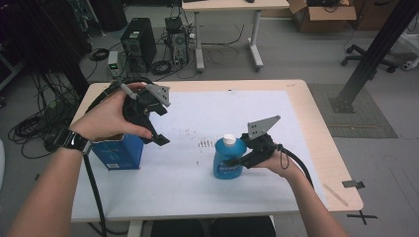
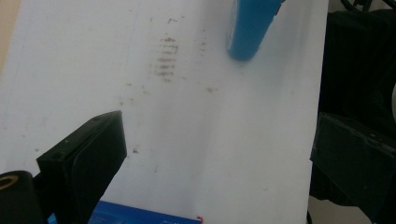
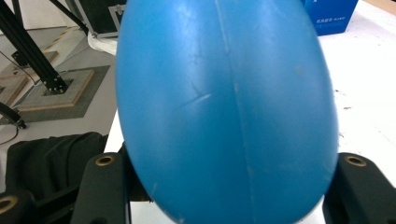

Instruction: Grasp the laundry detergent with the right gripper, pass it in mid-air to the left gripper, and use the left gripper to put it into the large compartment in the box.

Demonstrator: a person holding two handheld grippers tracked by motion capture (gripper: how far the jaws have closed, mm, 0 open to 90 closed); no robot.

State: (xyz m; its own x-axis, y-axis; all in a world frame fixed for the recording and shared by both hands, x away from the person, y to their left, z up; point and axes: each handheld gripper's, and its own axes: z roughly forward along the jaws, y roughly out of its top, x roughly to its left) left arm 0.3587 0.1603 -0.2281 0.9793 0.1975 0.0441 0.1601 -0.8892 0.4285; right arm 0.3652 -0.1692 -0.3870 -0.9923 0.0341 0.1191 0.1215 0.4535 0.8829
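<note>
Already the right gripper clamps the blue bottle, not yet lifted; the left gripper hangs open above the blue box.

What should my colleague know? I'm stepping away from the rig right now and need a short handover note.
Right gripper: jaws shut on the blue bottle, gripping its body from the side. The bottle stands upright on the white sheet, white cap on.
Left gripper: jaws open, nothing between them, held above the sheet beside the blue box at the table's left edge.
Done: the bottle is gripped.
Left: it has not been lifted or moved yet; the box is untouched. Probably lift the bottle next, keeping it upright.
</note>
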